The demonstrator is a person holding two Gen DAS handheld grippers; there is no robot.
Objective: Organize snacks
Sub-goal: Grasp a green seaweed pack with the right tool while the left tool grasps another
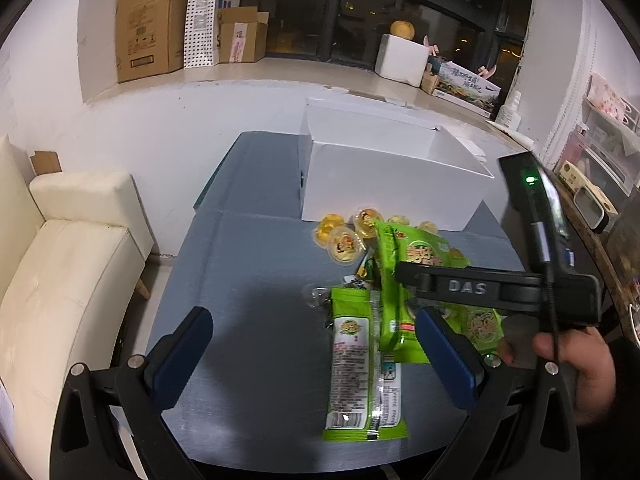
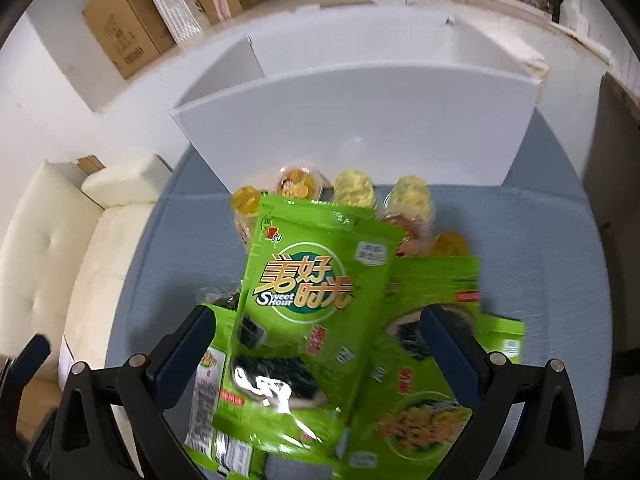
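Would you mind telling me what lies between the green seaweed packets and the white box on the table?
A cluster of small yellow jelly cups lies between the green seaweed packets and the white box, close against its front wall, shown in both wrist views.

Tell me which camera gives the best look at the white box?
The left wrist view: the white box shows whole on the blue table, open top, front and side wall clear. The right wrist view is closer but blurred, and shows mostly the front wall, with green packets filling the foreground.
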